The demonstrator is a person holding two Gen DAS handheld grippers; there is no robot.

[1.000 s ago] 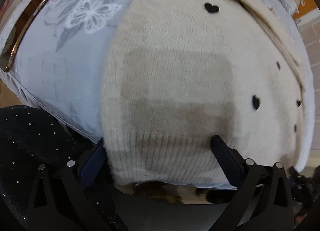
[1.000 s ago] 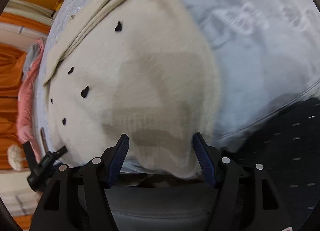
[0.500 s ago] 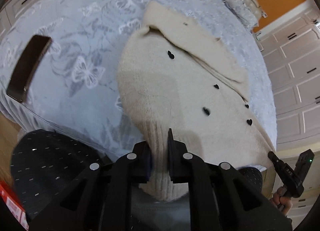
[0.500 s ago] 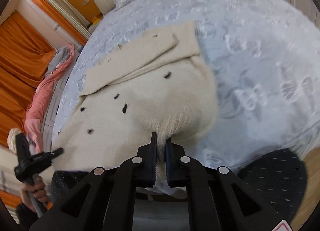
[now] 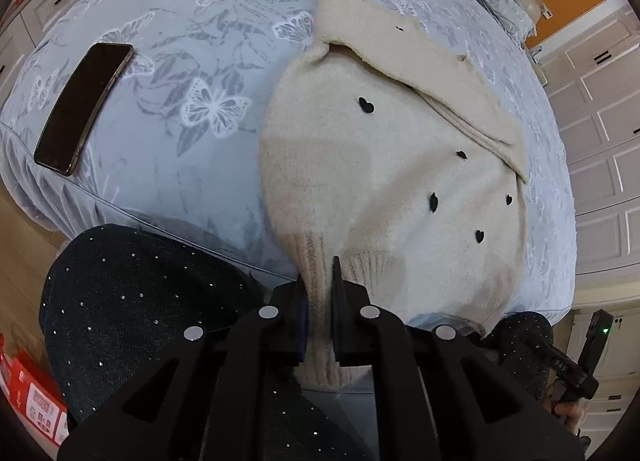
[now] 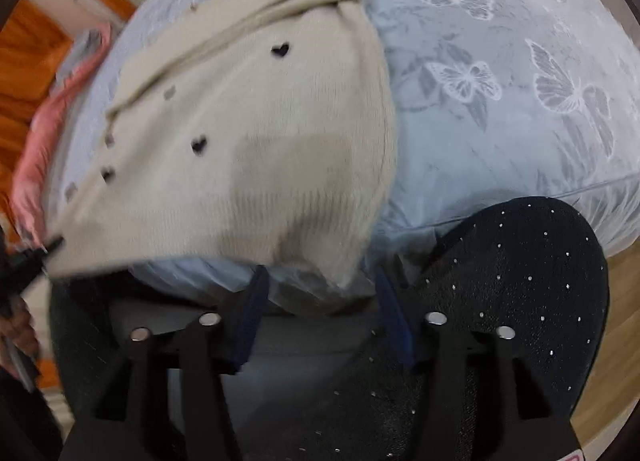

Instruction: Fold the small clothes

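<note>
The left gripper (image 5: 318, 301) has its fingers (image 5: 338, 293) narrowed onto the ribbed hem of the cream knit cardigan (image 5: 384, 165), pinching one near corner. The right gripper (image 6: 316, 301) is opening: its blue-padded fingers (image 6: 250, 309) stand apart, and the hem's other corner sags just above them, untouched as far as the blur allows. The cardigan, dotted with black heart buttons (image 5: 365, 104), lies on the butterfly-print bed (image 5: 180, 61), its long axis running away from both grippers toward the collar. Likely the right must regrip before the hem folds forward. A phone (image 5: 84, 107) lies well apart, left of the cardigan
</note>
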